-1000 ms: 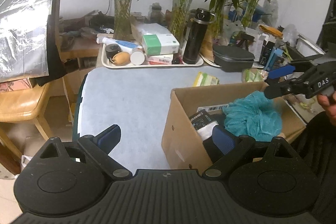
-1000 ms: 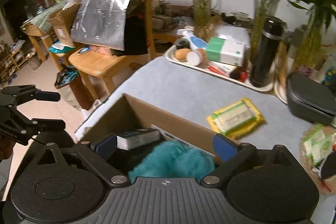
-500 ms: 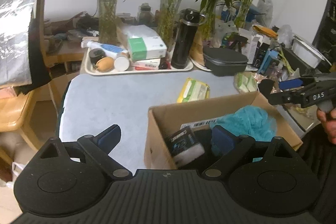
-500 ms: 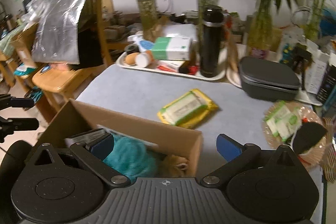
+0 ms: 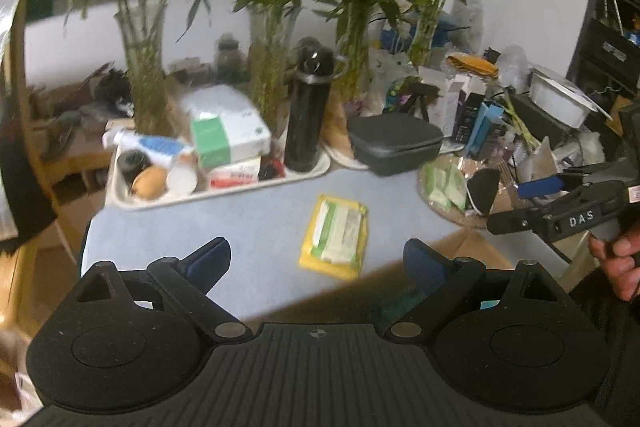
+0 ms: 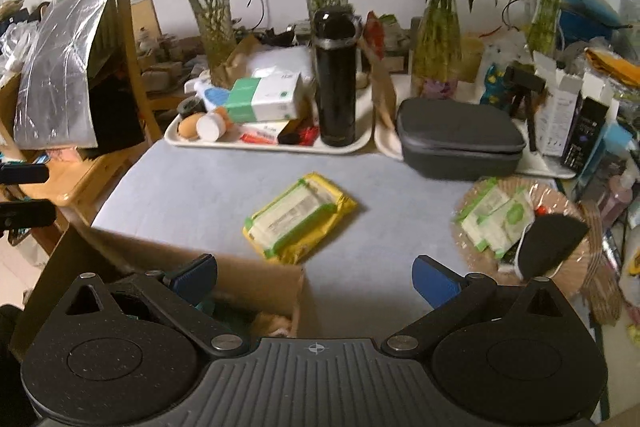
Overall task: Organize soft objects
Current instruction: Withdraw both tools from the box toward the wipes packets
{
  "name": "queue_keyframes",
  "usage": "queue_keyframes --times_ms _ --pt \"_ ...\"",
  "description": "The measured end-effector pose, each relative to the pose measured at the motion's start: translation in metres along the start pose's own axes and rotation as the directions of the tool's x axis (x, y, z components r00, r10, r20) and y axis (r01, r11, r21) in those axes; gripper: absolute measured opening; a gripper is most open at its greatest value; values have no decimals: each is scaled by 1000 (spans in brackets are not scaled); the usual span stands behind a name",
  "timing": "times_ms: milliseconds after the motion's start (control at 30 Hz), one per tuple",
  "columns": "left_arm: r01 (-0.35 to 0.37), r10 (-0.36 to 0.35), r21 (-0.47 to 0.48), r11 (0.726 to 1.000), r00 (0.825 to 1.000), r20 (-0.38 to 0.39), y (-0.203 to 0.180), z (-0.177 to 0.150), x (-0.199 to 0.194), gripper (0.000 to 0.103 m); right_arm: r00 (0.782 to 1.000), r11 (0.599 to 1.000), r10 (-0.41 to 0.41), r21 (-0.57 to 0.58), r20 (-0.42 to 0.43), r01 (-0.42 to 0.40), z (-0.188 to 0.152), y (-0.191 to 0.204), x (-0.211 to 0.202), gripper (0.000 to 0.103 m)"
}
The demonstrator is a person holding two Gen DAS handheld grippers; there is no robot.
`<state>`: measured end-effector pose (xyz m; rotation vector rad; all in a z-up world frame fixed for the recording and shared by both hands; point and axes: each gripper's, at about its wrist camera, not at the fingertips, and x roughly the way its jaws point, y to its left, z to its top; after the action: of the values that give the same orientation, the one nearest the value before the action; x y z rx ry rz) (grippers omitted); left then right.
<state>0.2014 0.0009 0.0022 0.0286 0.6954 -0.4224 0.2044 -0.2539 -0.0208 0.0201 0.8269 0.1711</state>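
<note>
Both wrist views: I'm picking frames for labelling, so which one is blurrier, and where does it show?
Left wrist view: softer overall, with the green-and-white box and the tall black flask smeared; its open tongs stay sharp. Right wrist view: crisper, the yellow flat wipes pack only slightly soft, and the table edges bowed by the fisheye.

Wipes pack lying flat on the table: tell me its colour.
Yellow wipes pack with a green-edged white label, clearest in the right wrist view.
</note>
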Motion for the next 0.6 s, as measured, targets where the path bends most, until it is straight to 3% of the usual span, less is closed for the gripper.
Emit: queue_keyframes --times_ms 133,333,600 --pt "5 -4 23 1000 1000 -22 -5 15 16 95 999 999 -42 27 19 42 6 -11 1 103" --pt "35 -31 53 998 997 -74 -13 22 40 95 997 995 -11 103 75 3 7 -28 5 103" --pt "45 -34 94 995 994 -108 -20 29 67 95 993 995 -64 87 100 56 2 -33 30 103"
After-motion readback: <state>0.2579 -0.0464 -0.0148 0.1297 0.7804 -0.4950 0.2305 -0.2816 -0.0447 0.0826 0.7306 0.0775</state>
